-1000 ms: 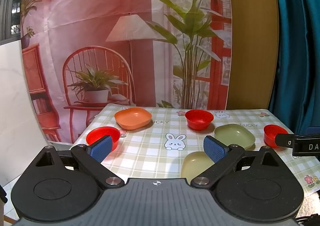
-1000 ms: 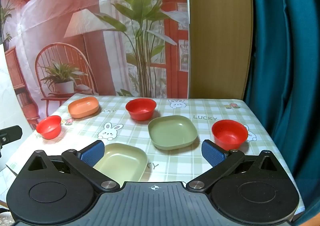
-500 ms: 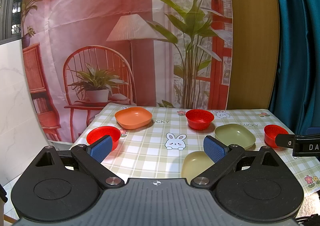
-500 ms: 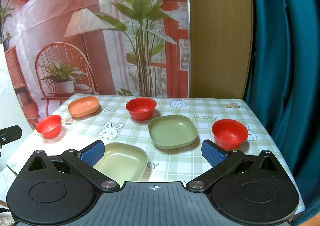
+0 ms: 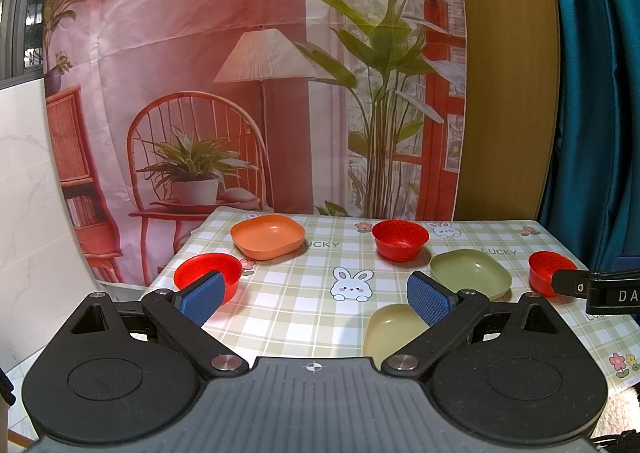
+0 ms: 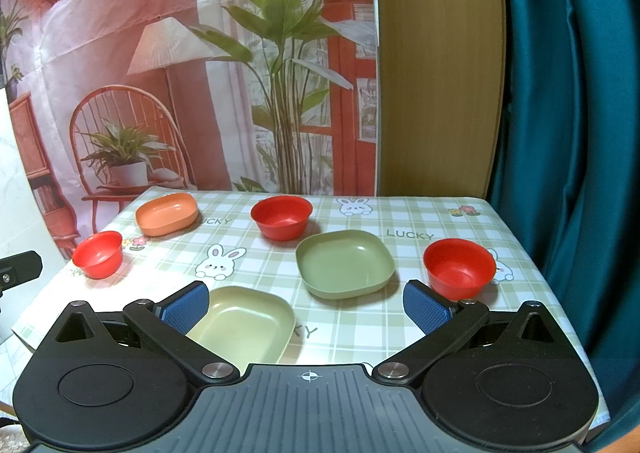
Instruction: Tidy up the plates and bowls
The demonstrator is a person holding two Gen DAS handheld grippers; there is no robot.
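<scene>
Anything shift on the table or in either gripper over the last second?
Nothing visibly changed. Left gripper and right gripper stay open and empty; the three red bowls and the orange plate, green plate and yellow plate sit where they were.

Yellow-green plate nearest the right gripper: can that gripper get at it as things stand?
Probably yes. The right gripper is open and empty, the yellow-green plate lies just ahead, with nothing stacked on it or between them.
</scene>
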